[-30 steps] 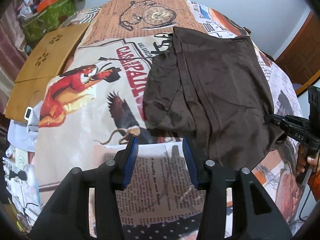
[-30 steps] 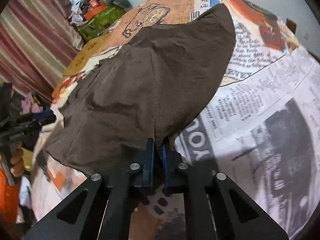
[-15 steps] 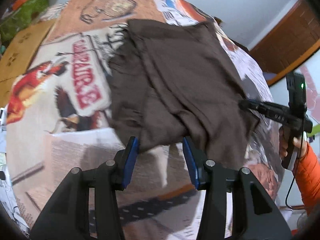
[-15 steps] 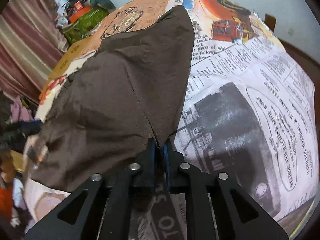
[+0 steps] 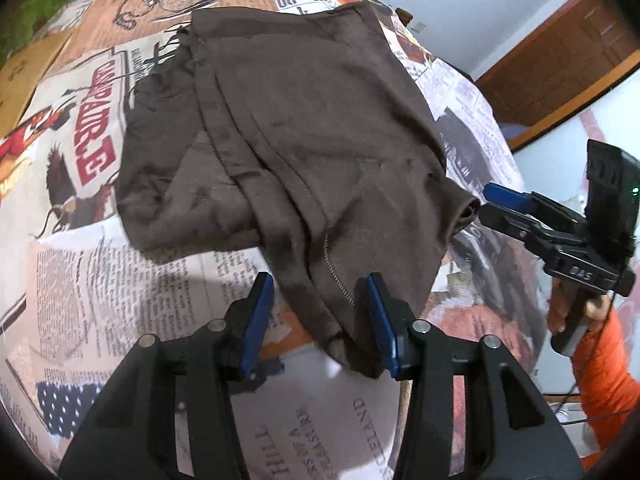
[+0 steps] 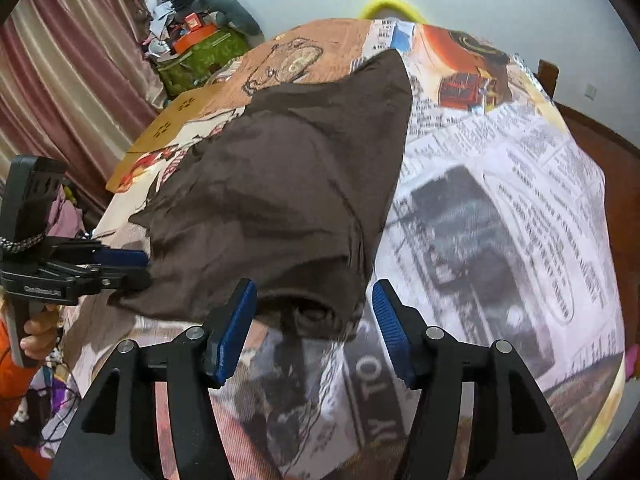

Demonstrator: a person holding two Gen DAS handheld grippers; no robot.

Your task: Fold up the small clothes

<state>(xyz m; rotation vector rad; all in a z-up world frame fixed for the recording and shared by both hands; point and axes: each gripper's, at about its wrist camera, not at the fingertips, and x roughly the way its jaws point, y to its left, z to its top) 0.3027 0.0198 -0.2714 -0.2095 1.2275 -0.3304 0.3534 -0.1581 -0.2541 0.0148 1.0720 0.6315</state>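
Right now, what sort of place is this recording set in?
Probably a lived-in bedroom or spare room at home: a brown garment lies on a newspaper-print cloth cover, with pink striped curtains and a cluttered green bag behind.

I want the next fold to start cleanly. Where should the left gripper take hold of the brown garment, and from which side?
Probably the near corner of the brown garment, the tapered flap lying between the left gripper's open pads. Come from the near edge, angled downward: there the cloth narrows to thin layers and overhangs the newspaper-print cover.
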